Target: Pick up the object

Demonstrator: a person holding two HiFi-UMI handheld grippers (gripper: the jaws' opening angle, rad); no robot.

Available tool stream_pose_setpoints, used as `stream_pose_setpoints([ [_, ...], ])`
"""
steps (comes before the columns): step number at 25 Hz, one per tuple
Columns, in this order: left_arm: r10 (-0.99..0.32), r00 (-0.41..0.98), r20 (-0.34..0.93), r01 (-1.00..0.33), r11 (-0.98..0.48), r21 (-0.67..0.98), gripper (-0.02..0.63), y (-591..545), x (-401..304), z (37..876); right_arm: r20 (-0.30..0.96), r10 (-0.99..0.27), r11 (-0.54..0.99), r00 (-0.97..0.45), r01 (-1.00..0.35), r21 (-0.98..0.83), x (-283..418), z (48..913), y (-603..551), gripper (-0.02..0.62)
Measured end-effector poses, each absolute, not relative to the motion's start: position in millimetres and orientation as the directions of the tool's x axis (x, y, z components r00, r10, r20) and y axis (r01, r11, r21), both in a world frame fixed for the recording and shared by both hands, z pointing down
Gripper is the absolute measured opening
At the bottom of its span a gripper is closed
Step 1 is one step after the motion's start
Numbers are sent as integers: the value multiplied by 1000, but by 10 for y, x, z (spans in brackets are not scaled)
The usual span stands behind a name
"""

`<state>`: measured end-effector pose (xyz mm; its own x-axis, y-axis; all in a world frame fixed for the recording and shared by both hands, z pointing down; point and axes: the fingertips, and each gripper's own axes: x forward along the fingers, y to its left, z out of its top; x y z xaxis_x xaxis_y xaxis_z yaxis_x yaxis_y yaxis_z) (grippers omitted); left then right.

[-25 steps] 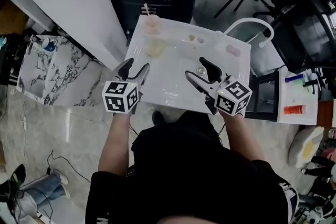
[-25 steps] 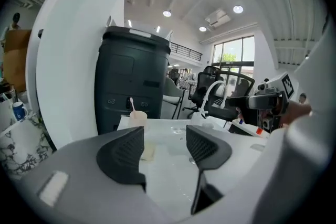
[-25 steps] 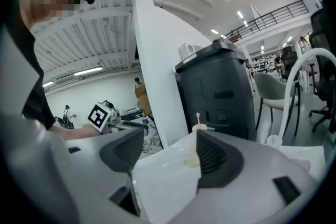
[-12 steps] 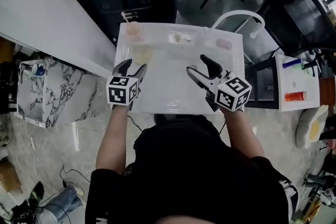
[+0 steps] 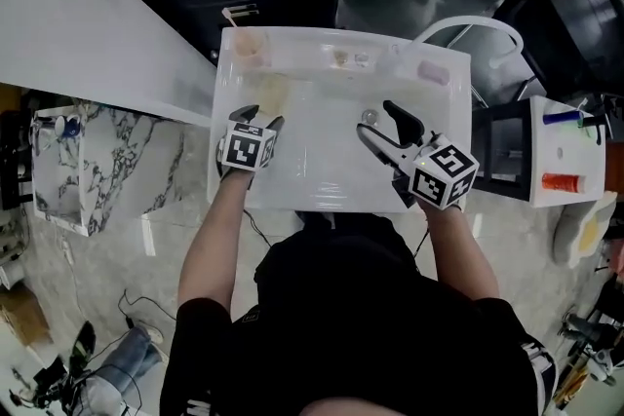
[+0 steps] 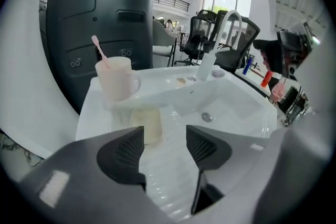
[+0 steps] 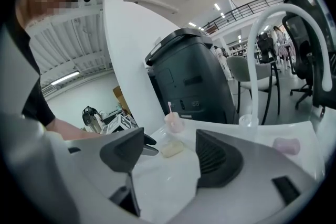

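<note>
The sink under my hands is white and glossy, smooth like glazed ceramic, its near slope finely ridged; its drain is shiny metal; the tap is the same glossy white. The cup looks like matt pale-pink plastic; the cream bar is dull and faintly waxy (soap or sponge, I cannot tell). My left gripper has a smooth, matt grey plastic shell and black pads with a fine ribbed texture; the bin behind is dark satin plastic; the floor is polished marbled stone.
</note>
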<state>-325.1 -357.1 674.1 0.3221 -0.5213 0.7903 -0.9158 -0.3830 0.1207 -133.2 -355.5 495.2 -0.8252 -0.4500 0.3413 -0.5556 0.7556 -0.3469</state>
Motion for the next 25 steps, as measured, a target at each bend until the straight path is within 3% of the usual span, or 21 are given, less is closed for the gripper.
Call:
stream_pose_setpoints([
  [17,-359,259,897,-881,-469,66,259,-3839,-3301,7538,369,-489,712,-791,-606,-356,-1140,5152,-3733,282],
  [25,-292,192,937,-854,-521,12,169,-3779,-3292,7682,366,-513,705,-776,-624,-336,-1060,5028,-3672,282],
])
